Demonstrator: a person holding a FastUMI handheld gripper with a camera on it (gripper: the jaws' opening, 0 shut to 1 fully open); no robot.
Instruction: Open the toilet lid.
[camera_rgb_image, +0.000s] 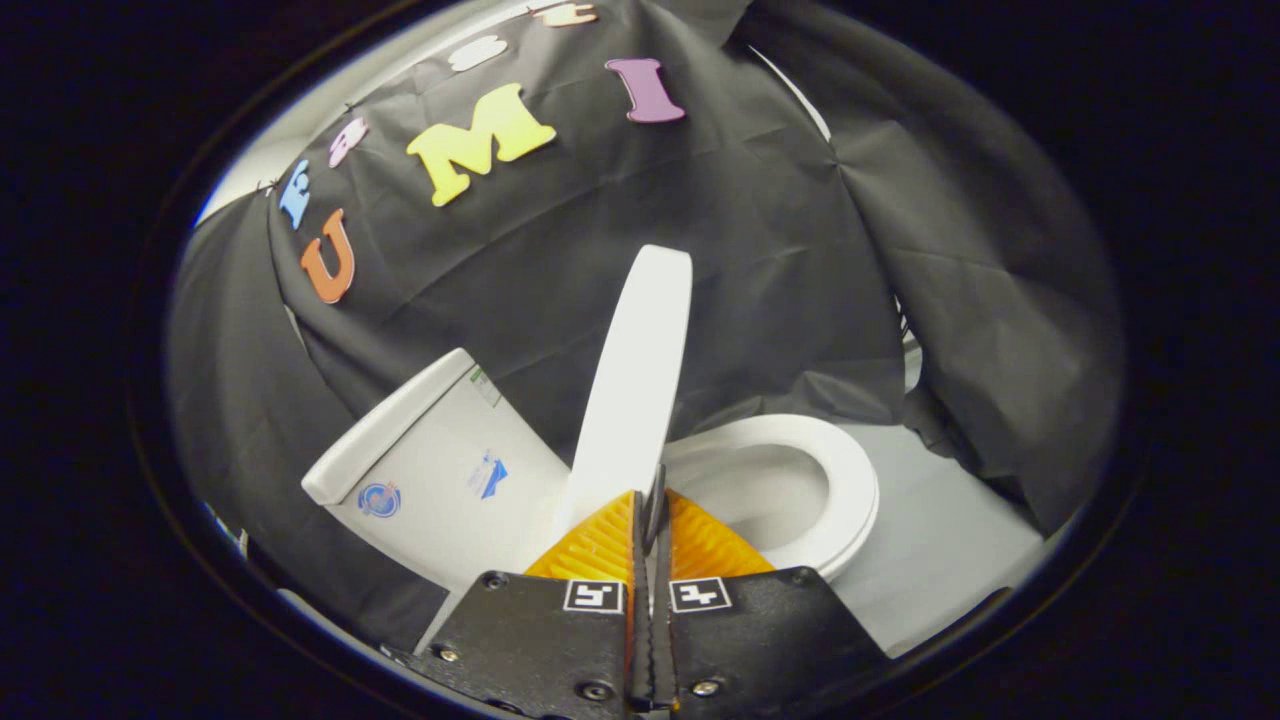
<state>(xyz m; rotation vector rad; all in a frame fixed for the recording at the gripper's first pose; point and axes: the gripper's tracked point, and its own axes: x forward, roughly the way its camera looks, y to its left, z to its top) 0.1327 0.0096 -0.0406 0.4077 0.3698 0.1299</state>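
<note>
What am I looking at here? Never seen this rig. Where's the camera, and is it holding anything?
The camera rides on a hand-held gripper that a person carries; it looks forward along the two orange fingers. The fingers are closed together with nothing visibly pressed between them. Just ahead of their tips stands the white toilet lid, already raised and seen edge-on. To one side of it is the tank; to the other, the seat ring around the open bowl. The toilet stands on a pale floor, with black cloth as the booth wall behind.
</note>
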